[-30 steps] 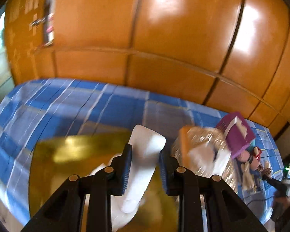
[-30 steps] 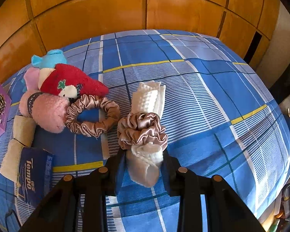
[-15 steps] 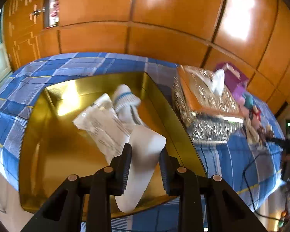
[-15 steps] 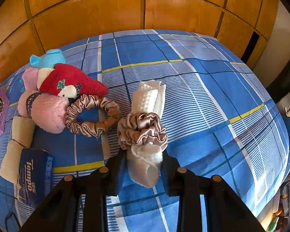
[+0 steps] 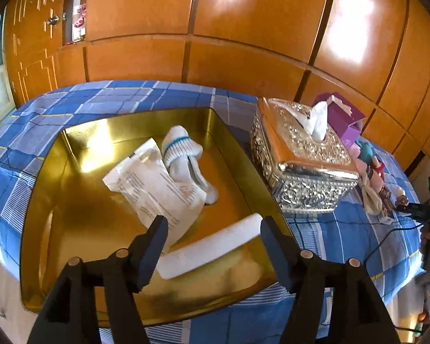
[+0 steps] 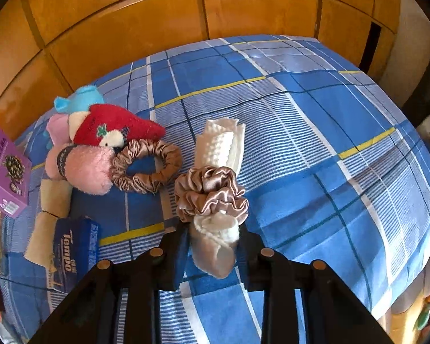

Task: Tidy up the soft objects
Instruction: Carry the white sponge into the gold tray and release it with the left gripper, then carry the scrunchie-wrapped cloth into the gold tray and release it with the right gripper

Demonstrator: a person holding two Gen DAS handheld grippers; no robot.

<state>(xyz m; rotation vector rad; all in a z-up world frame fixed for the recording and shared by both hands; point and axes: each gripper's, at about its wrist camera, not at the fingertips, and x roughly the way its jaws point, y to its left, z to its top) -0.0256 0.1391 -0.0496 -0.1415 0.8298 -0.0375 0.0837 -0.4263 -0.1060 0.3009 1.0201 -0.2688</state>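
Note:
In the left wrist view my left gripper (image 5: 213,229) hangs over a gold tray (image 5: 243,166), its jaws opening. A white roll (image 5: 215,246) lies free on the tray floor below them, touching neither pad. A white sock with a blue stripe (image 5: 183,149) and a white printed packet (image 5: 154,189) also lie in the tray. In the right wrist view my right gripper (image 6: 213,238) is closing, its pads pressing a cream cloth roll (image 6: 220,149) ringed by a satin scrunchie (image 6: 212,192). A second scrunchie (image 6: 149,172) and plush toys (image 6: 111,132) lie to the left.
An ornate silver tissue box (image 5: 304,160) stands right of the tray, with a purple box (image 5: 341,114) behind it. A Tempo tissue pack (image 6: 74,243) and a beige roll (image 6: 51,200) lie at the left on the blue checked bedspread (image 6: 315,143). Wooden wardrobe doors back the bed.
My left gripper came down over the gold tray, opened, and the white roll dropped onto the tray floor. My right gripper stayed in place on the cream roll.

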